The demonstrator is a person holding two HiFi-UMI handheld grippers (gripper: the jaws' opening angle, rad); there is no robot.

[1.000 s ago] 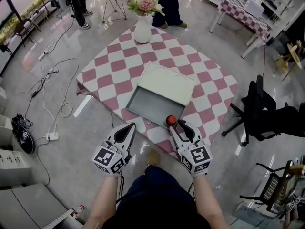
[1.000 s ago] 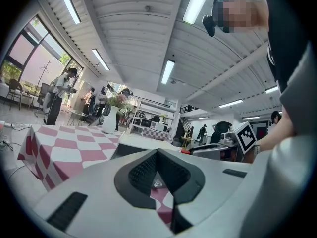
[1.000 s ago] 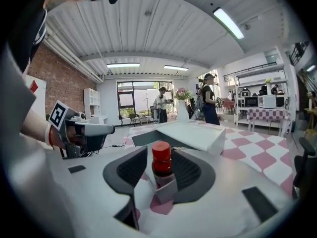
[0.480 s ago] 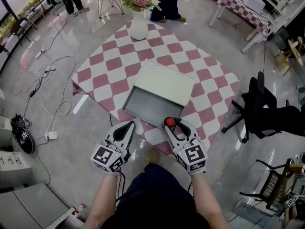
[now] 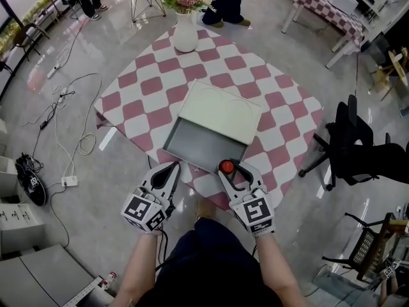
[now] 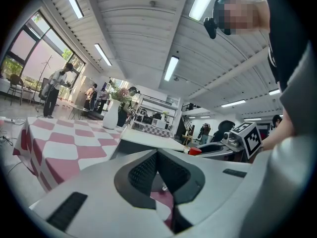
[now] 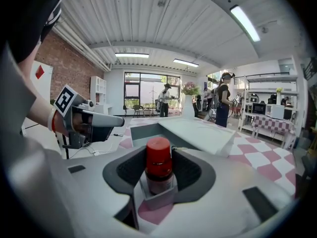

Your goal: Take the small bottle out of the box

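Observation:
A small brown bottle with a red cap (image 5: 226, 167) stands upright on the checkered table (image 5: 153, 88), just outside the front right corner of the open grey box (image 5: 204, 144). My right gripper (image 5: 231, 169) is open, with the bottle (image 7: 159, 152) between its jaws and the pads not pressing on it. The box's cream lid (image 5: 220, 110) lies back beyond the tray. My left gripper (image 5: 173, 167) hovers at the table's near edge, left of the box, shut and holding nothing. From the left gripper view, the red cap (image 6: 194, 151) shows to the right.
A white vase of flowers (image 5: 185, 34) stands at the table's far corner. A black office chair (image 5: 351, 146) is to the right of the table. Cables (image 5: 70, 126) lie on the floor at left. People stand beyond the table.
The right gripper has slid forward and left, so the bottle now sits squarely between its jaws. The left gripper has stayed where it was.

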